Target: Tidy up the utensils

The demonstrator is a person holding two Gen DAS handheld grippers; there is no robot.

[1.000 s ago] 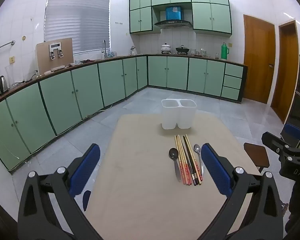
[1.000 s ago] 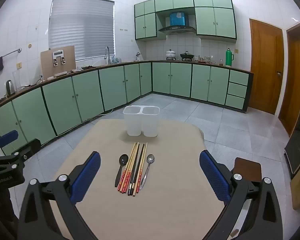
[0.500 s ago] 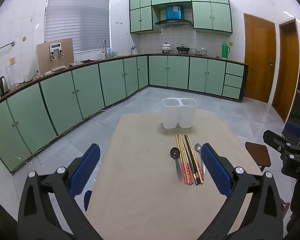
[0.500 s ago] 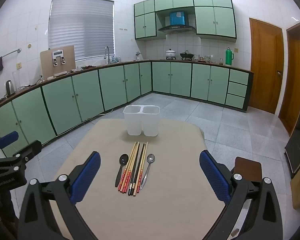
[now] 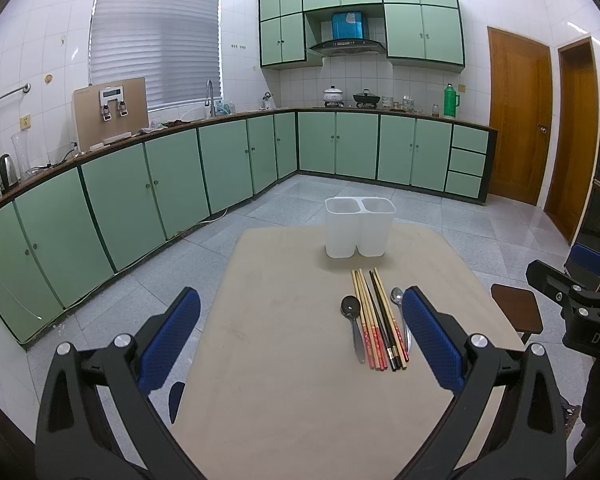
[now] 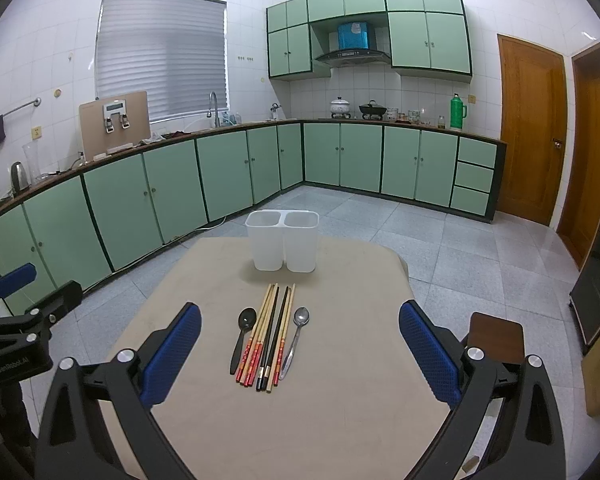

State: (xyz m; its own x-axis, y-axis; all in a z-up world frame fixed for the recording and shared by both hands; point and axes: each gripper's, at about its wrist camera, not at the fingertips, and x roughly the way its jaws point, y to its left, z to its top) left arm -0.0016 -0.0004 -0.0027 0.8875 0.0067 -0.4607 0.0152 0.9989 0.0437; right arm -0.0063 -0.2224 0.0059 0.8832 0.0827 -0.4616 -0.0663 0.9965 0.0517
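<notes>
A white two-compartment utensil holder (image 5: 359, 226) (image 6: 283, 240) stands upright and empty at the far end of the beige table (image 5: 284, 360) (image 6: 340, 400). In front of it lie several chopsticks (image 5: 378, 320) (image 6: 270, 336) side by side, with a black spoon (image 5: 351, 320) (image 6: 243, 334) on their left and a silver spoon (image 5: 400, 312) (image 6: 296, 336) on their right. My left gripper (image 5: 300, 344) is open and empty above the near table, left of the utensils. My right gripper (image 6: 300, 352) is open and empty, hovering over the near ends of the utensils.
A small brown stool (image 5: 516, 312) (image 6: 496, 332) stands right of the table. Green cabinets (image 5: 140, 208) line the left and back walls. The other gripper shows at each view's edge: the right one (image 5: 580, 304) and the left one (image 6: 16, 332).
Both views have shifted very slightly; the utensils and holder have not moved. Both grippers stay open.
</notes>
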